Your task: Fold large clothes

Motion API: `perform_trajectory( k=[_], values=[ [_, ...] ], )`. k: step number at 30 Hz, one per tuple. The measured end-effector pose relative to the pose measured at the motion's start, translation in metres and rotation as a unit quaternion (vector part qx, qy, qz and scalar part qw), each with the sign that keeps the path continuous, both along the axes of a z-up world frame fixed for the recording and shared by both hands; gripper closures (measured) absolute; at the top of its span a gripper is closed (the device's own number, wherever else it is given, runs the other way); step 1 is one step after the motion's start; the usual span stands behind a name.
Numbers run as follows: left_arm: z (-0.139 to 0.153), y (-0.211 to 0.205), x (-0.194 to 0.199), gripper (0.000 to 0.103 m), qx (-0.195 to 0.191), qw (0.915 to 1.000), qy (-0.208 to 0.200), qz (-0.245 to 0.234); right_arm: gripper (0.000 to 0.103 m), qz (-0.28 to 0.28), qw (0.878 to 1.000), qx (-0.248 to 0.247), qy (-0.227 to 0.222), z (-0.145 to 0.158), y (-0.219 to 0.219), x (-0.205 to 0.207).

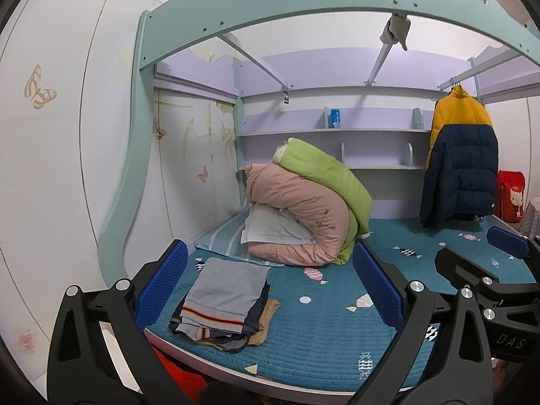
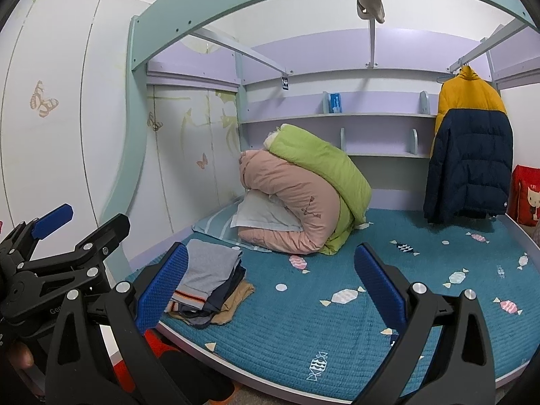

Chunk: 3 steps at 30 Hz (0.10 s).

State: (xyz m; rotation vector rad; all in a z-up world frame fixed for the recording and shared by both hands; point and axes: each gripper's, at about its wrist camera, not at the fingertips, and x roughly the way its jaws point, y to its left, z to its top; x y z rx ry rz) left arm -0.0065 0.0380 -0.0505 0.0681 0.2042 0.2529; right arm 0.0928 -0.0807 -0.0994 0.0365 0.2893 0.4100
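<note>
From the left wrist, the left claw [image 1: 268, 276] gapes wide and empty above the bed [image 1: 303, 344]; the folded clothes stack [image 1: 222, 303] lies on the bed's near left corner. From the right wrist, the right claw [image 2: 270, 285] gapes wide, empty, the stack [image 2: 209, 285] beside its left finger.

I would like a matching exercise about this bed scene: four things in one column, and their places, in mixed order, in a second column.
Things:
1. stack of folded clothes
2. yellow and navy jacket
3. pink and green quilts
4. small blue box

Places:
A. hanging from a rail at the right
B. standing on the upper shelf
C. at the front left corner of the mattress
D. rolled up at the back of the bed, over a pillow

Pairs: 1-C, 2-A, 3-D, 4-B
</note>
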Motion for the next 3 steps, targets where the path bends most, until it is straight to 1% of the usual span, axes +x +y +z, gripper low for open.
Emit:
perform_trajectory(
  k=[3],
  values=[
    [-0.01, 0.0, 0.017, 0.005, -0.001, 0.9997, 0.025, -0.004, 0.008, -0.005, 1.0, -0.007, 0.017, -0.009, 0.0, 0.012]
  ],
)
